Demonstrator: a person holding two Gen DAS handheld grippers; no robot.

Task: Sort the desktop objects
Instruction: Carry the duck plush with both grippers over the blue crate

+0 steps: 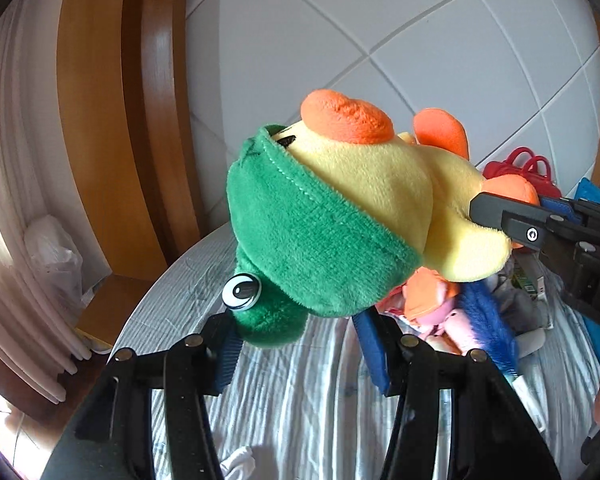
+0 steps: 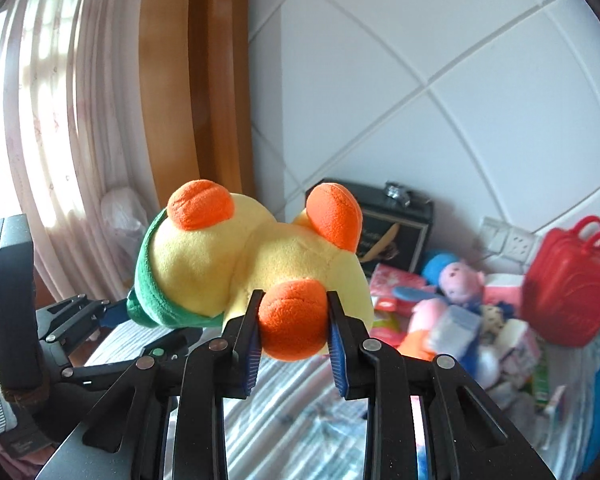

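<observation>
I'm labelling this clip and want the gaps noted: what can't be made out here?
- Left wrist view: the duck hides most of the toy pile; whether the left tongs pinch its green hood can't be told.
- Left wrist view: the red bag is mostly behind the duck and right tongs.
- Right wrist view: the pile is blurred.
- Right wrist view: the duck's face is turned away.

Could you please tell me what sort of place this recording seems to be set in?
Probably a room in a home: a table under a striped cloth, pale curtains beside a wooden frame, and a wall socket behind a heap of soft toys.
</observation>
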